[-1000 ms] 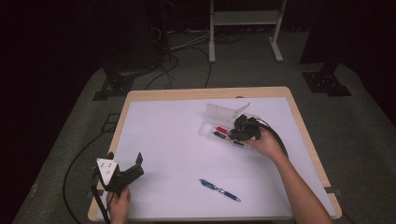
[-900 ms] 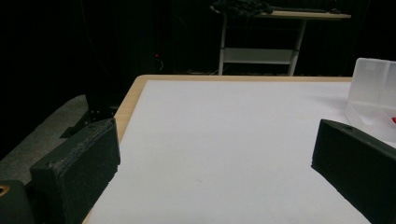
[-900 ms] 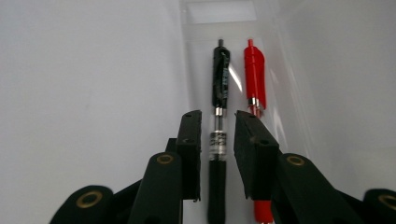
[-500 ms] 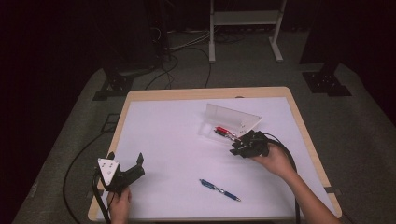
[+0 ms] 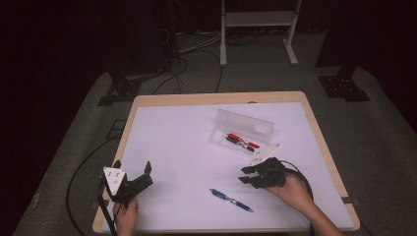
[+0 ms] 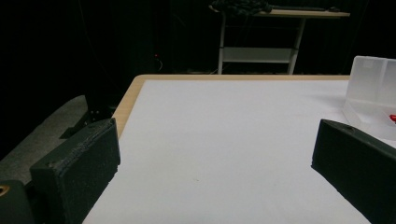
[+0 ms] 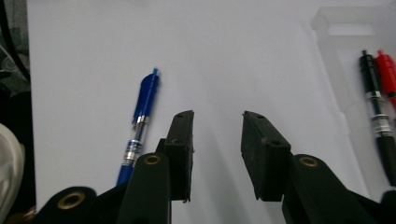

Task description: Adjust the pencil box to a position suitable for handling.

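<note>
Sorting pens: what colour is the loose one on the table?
Blue pen, clearest in the right gripper view.

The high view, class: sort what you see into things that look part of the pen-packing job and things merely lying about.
Likely part of the job:
- blue pen lying loose on the table
- clear case, open
- red pen and black pen in the case
- right gripper, jaws apart, empty
- left gripper, jaws apart, empty

Just lying about:
- floor cables
- white metal stand

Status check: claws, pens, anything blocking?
Both claws open, empty: left claw, right claw. Blue pen loose on the mat; red pen in the clear case. Nothing blocking.
</note>
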The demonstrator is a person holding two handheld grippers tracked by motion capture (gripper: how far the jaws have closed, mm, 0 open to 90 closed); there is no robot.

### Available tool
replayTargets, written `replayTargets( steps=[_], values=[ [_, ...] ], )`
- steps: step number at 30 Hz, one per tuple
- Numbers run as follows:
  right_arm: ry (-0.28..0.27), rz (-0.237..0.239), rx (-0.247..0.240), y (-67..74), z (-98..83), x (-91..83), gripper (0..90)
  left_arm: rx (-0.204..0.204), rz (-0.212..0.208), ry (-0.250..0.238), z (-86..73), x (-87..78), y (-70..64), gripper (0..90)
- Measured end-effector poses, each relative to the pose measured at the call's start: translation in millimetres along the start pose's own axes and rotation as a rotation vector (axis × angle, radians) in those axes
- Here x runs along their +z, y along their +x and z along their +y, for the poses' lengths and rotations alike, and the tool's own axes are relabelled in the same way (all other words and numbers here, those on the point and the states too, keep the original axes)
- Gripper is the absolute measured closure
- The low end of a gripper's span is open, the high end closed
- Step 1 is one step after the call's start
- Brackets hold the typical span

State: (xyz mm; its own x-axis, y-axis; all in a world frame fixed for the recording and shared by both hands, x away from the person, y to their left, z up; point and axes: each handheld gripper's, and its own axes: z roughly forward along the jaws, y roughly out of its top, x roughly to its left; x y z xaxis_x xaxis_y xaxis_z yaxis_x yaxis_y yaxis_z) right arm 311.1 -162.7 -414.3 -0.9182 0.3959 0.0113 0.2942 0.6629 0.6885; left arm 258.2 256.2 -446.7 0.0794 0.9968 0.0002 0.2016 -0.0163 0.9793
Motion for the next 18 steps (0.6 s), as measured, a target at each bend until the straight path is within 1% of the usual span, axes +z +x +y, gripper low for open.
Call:
replayTargets(
  steps=[1,2,3,6,9,11,14,18],
  values=[
    [-0.003,0.008,-0.005,3.7,-0.7,1.8,61.8,0.0,-0.002,0.0,0.0,0.1,0.0,0.3],
    [-0.003,0.008,-0.005,3.7,-0.7,1.8,61.8,0.0,-0.002,0.0,0.0,0.1,0.0,0.3],
    [0.003,0.016,-0.011,9.9,-1.1,5.5,61.3,0.002,0.0,0.002,0.0,0.3,0.1,0.3],
    [0.013,0.031,-0.025,16.6,-1.9,12.0,60.4,0.0,-0.001,-0.001,-0.1,0.5,0.6,0.3],
    [0.01,0.047,-0.023,20.7,-2.2,16.1,60.4,0.0,0.001,-0.001,0.1,0.0,0.9,0.3],
    [0.003,0.066,-0.014,23.9,-1.8,18.3,59.9,-0.001,0.001,-0.001,0.2,-0.1,1.1,0.3],
    [0.002,0.069,-0.016,29.0,-2.9,22.1,59.6,0.001,0.002,-0.001,0.2,-0.2,1.2,0.3],
    [0.02,0.091,-0.002,34.7,-6.2,29.9,59.6,0.0,0.001,-0.001,0.1,0.0,1.0,0.4]
  ],
)
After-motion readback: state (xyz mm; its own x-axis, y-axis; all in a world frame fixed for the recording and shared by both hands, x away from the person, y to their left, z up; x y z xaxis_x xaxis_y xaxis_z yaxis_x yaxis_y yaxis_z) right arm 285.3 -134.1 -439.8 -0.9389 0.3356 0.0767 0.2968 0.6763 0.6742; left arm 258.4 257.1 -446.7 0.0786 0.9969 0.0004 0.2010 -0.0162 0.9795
